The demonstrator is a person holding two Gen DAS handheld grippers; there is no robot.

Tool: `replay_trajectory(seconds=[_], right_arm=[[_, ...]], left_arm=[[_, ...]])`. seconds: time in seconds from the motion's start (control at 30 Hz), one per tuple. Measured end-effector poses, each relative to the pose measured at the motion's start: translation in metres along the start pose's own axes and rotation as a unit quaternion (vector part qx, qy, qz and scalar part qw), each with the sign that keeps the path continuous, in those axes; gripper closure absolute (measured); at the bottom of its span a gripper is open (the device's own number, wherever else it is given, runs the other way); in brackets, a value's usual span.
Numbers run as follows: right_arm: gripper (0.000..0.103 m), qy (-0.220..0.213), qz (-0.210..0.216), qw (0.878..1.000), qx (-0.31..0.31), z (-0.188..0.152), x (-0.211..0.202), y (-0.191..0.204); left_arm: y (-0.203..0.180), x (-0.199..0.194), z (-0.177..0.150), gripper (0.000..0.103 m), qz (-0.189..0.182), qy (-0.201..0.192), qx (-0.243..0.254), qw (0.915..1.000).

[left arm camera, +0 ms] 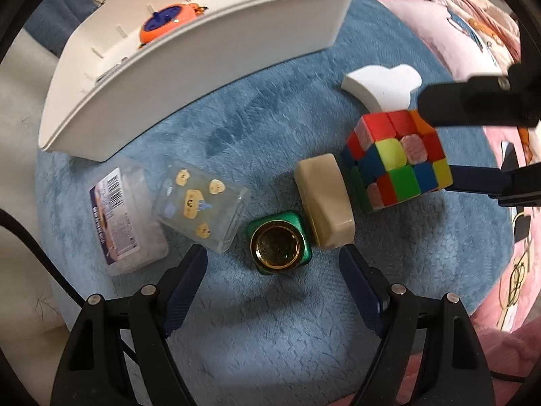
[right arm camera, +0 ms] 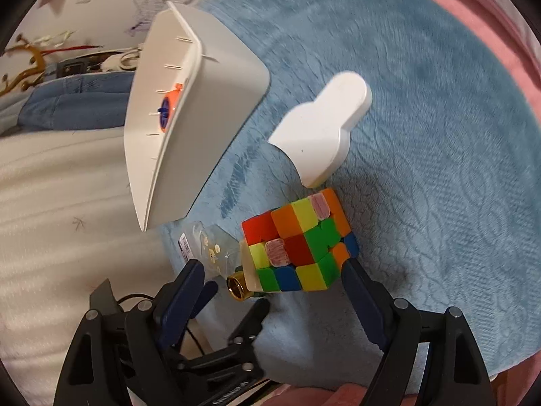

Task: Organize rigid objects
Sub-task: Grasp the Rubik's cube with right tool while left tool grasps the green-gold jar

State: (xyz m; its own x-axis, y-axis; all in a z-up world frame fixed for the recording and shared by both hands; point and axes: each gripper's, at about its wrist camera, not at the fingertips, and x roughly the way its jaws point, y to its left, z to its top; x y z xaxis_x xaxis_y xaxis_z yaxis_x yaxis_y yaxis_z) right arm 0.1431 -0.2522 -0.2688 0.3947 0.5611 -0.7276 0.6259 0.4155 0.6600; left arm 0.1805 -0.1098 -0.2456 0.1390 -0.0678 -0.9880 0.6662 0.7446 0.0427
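A white bin (left arm camera: 203, 50) on a blue fleece mat holds an orange and blue toy (left arm camera: 167, 22); the bin also shows in the right wrist view (right arm camera: 216, 128). On the mat lie a green bottle with a gold rim (left arm camera: 277, 242), a cream block (left arm camera: 324, 199), a colour cube (left arm camera: 399, 159), a white flat piece (left arm camera: 382, 86), a clear sticker box (left arm camera: 199, 203) and a clear labelled box (left arm camera: 125, 216). My left gripper (left arm camera: 274, 280) is open just in front of the green bottle. My right gripper (right arm camera: 274, 287) is open, its fingers either side of the cube (right arm camera: 297, 240).
The white flat piece (right arm camera: 324, 128) lies beyond the cube. A pink blanket (left arm camera: 473, 50) surrounds the mat at the right. A white cover (right arm camera: 61, 209) lies left of the mat. The right gripper's fingers (left arm camera: 473, 101) reach in from the right in the left wrist view.
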Motion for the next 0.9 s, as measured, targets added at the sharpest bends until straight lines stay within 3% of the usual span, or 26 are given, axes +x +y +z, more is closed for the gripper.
replay_trajectory(seconds=[0.17, 0.6, 0.8, 0.9], right_arm=[[0.019, 0.011, -0.018, 1.0, 0.017, 0.008, 0.011, -0.001], [0.019, 0.034, -0.085, 0.996, 0.016, 0.02, 0.036, 0.01], [0.019, 0.049, -0.126, 0.991, -0.001, 0.023, 0.05, 0.021], [0.02, 0.05, -0.141, 0.989, 0.003, 0.024, 0.06, 0.028]], left_arm=[[0.0, 0.009, 0.003, 0.02, -0.009, 0.011, 0.007, 0.9999], [0.011, 0.008, 0.006, 0.021, -0.041, -0.005, 0.007, 0.9991], [0.03, 0.001, 0.002, 0.029, -0.05, -0.018, -0.008, 0.9986], [0.041, -0.004, -0.006, 0.039, -0.063, -0.023, -0.016, 0.9976]])
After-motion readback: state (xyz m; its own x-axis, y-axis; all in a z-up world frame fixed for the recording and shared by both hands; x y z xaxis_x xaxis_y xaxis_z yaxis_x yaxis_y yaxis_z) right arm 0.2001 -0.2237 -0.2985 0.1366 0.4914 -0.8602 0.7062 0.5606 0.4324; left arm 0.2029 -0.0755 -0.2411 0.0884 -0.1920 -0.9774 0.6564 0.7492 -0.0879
